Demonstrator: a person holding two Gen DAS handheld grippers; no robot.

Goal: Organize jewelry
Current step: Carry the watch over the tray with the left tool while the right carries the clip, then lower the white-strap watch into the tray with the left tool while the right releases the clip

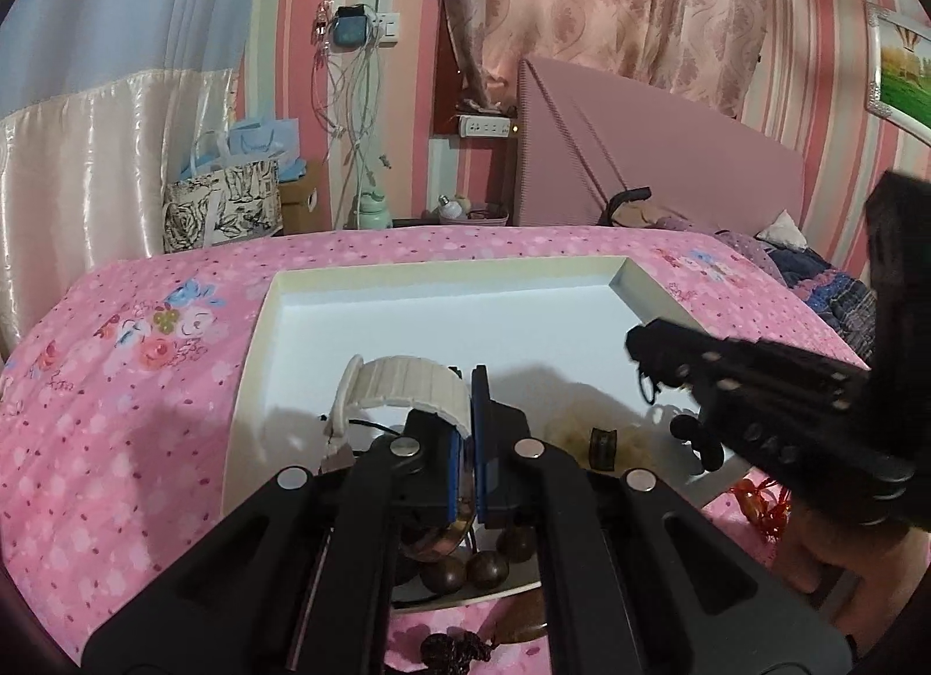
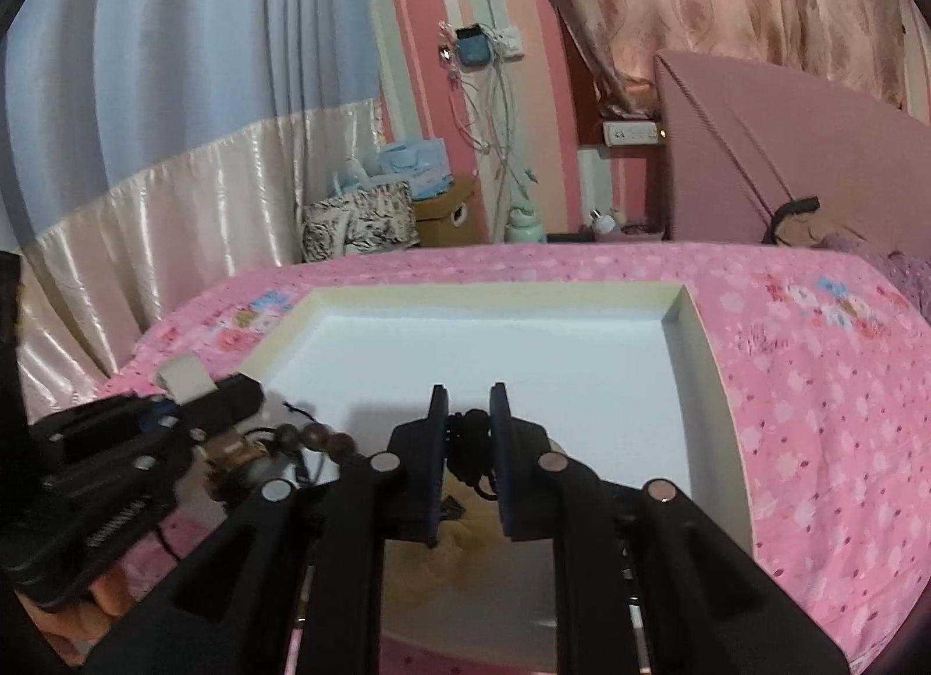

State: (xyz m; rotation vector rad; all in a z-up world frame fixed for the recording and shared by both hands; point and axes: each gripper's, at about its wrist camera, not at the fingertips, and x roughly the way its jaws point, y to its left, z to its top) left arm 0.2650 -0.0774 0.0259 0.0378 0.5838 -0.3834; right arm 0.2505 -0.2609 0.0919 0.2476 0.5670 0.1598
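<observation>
A shallow white box [image 1: 631,285] lies on the pink bed. My left gripper [image 1: 469,384] is shut on a white segmented bracelet [image 1: 401,384] and holds it over the box's near left part. Brown wooden beads [image 1: 483,564] lie in the box under it. My right gripper [image 2: 469,413] is shut on a black knotted cord [image 2: 472,423] over a cream tassel [image 2: 448,547]. In the left wrist view the right gripper [image 1: 640,352] reaches in from the right, above a dark ring bead [image 1: 604,445]. In the right wrist view the left gripper [image 2: 244,384] holds the bracelet [image 2: 183,375] beside the beads [image 2: 317,435].
The pink floral bedspread [image 1: 116,413] surrounds the box. A red tasselled ornament [image 1: 762,500] and a dark beaded piece [image 1: 459,649] lie on the spread near the box. A pink headboard [image 1: 669,151] stands behind. Bags [image 1: 221,203] and a carton sit beyond the bed.
</observation>
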